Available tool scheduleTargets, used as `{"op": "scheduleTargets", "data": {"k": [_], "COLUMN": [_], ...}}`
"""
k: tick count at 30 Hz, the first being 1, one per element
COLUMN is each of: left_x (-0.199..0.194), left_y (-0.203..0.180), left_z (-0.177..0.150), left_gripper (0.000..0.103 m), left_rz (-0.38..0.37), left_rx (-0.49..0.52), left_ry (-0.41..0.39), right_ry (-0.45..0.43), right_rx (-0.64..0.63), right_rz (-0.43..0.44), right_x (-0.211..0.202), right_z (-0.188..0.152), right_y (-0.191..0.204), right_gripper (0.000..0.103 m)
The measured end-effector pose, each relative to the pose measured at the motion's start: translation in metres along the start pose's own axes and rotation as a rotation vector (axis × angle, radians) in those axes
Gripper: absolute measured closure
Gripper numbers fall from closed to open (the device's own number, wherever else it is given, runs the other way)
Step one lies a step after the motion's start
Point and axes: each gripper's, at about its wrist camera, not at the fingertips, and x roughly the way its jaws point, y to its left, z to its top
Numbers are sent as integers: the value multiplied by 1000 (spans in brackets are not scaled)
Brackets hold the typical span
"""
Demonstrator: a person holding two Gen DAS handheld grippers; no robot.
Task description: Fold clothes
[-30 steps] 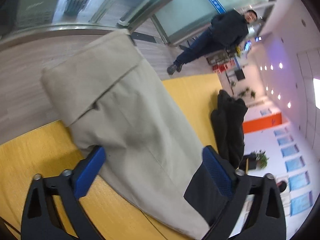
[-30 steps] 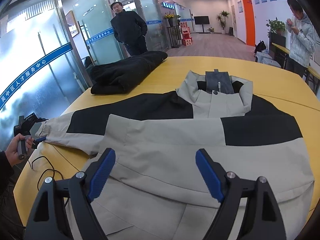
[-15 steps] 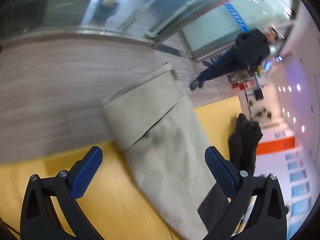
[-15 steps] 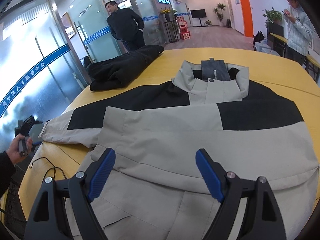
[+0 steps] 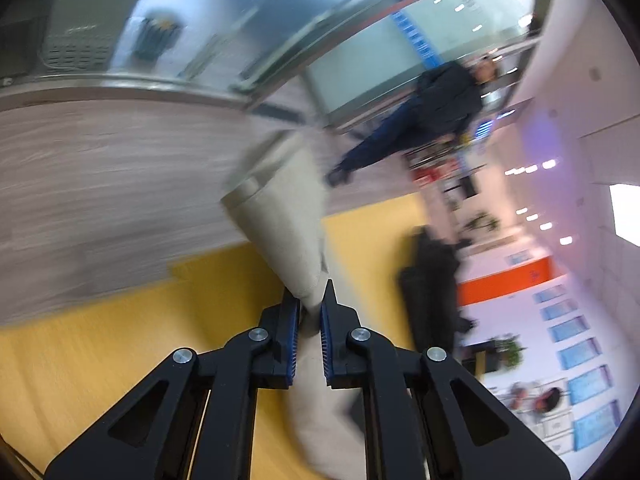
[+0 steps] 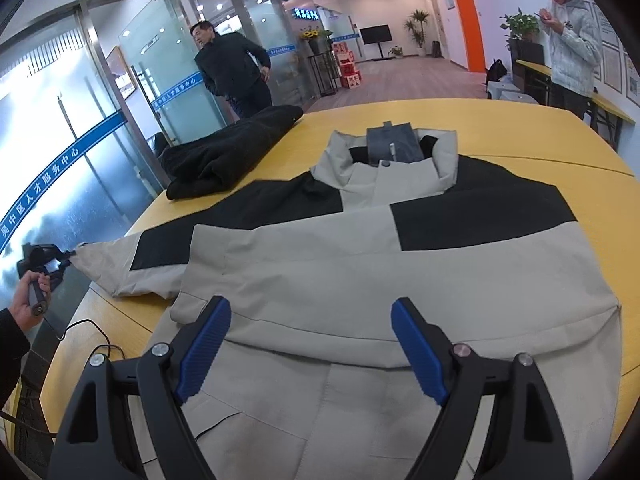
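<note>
A beige and black jacket (image 6: 360,272) lies spread front-up on the yellow table (image 6: 500,128), collar at the far side. In the left wrist view my left gripper (image 5: 309,300) is shut on the end of the jacket's beige sleeve (image 5: 280,216), which sticks out past the fingertips over the table edge. The right wrist view shows the same left gripper (image 6: 68,257), held by a hand (image 6: 28,300), pinching the sleeve cuff at the table's left edge. Over the jacket's lower front my right gripper (image 6: 310,316) stands open, with nothing between its fingers.
A folded black garment (image 6: 228,152) lies at the table's far left. A black cable (image 6: 88,332) trails over the near left edge. A person in dark clothes (image 6: 236,72) stands by the glass doors, and another in a light hoodie (image 6: 568,40) at the far right.
My left gripper has shut on the sleeve end, where it was open before, and the cuff is now lifted off the table. The right gripper stays open over the jacket, slightly nearer.
</note>
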Motion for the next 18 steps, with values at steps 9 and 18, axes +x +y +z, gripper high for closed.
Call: {"op": "scheduleTargets", "data": {"k": [9,18], "left_x": [-67,35], "left_y": [-258,-324], "left_z": [-195,-481], "left_gripper": [95,91], "left_rz": [-457,-525], "left_rx": [415,504], "left_ry": [157,626], "right_ry": [-136,-223], "right_rx": [57,185], "right_rz": [12,-89], "right_x": [-71,-156], "right_z": [22,19], "right_y": [-46,-148], "right_gripper": [17,15]}}
